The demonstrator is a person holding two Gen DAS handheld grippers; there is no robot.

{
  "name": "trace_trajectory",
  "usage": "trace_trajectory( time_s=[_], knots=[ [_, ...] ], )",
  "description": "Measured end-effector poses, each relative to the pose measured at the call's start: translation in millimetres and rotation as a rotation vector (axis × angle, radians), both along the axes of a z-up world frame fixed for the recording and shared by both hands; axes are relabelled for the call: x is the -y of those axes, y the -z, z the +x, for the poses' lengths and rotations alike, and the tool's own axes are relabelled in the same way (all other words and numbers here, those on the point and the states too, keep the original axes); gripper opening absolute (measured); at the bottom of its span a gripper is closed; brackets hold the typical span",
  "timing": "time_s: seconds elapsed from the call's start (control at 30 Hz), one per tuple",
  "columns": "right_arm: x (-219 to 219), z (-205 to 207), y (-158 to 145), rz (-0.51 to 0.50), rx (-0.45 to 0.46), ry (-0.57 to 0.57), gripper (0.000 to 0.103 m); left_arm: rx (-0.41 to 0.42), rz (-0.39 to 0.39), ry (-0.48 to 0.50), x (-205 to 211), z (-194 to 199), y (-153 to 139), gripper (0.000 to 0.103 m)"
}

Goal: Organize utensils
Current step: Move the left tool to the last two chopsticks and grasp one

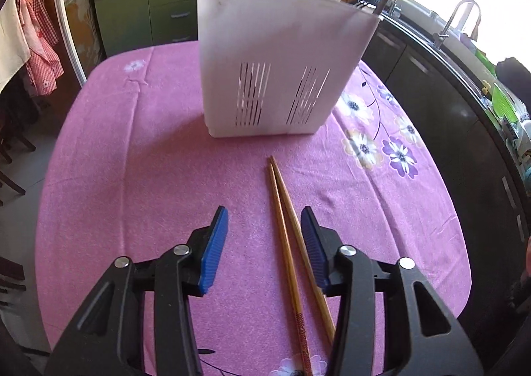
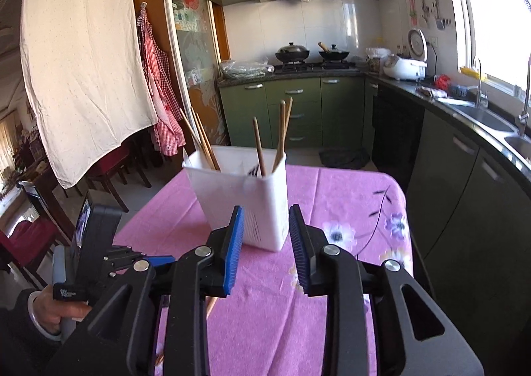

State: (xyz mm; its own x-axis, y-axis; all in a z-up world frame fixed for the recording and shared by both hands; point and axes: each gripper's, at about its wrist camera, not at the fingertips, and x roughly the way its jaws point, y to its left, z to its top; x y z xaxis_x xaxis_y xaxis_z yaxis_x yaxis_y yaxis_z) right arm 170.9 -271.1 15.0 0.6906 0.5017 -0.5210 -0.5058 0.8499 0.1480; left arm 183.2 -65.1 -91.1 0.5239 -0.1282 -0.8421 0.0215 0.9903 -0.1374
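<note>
1. Chopsticks [image 1: 288, 236], two wooden ones, lie side by side on the pink flowered cloth [image 1: 132, 183] of the surface, in front of the white utensil holder [image 1: 275, 77]; their tips point toward the holder but do not touch it.
2. Left hand-held gripper [image 1: 264, 244] hangs over the pair with its jaws released; the chopsticks pass between the blue pads [image 1: 212, 253], closer to the right pad, and the pads do not press on them.
3. The holder stands upright on the cloth and has slots low in its wall. More chopsticks [image 2: 259, 146] stand inside it, leaning at different angles.
4. Right hand-held gripper [image 2: 266, 243] is also released, nothing is between its pads, and it faces the holder from a little away.
5. A person's hand [image 2: 56, 309] holds the left tool at the lower left of the right wrist view.
</note>
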Motion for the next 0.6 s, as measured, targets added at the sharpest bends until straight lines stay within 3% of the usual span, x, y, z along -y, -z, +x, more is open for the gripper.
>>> trace_trajectory(
  time_s=[0.07, 0.13, 0.27, 0.6],
  knots=[
    [12, -2, 18, 0.020, -0.049, 0.012, 0.028, -0.035, 0.002, -0.013, 3, 5, 9, 0.026],
    [22, -2, 33, 0.037, -0.093, 0.020, 0.028, -0.070, -0.005, -0.023, 4, 9, 17, 0.021],
    [37, -1, 49, 0.063, -0.132, 0.035, 0.028, -0.120, -0.048, -0.018, 8, 13, 25, 0.021],
    [52, 7, 60, 0.095, -0.179, 0.075, 0.028, -0.171, -0.007, -0.009, 19, 21, 35, 0.020]
  ],
)
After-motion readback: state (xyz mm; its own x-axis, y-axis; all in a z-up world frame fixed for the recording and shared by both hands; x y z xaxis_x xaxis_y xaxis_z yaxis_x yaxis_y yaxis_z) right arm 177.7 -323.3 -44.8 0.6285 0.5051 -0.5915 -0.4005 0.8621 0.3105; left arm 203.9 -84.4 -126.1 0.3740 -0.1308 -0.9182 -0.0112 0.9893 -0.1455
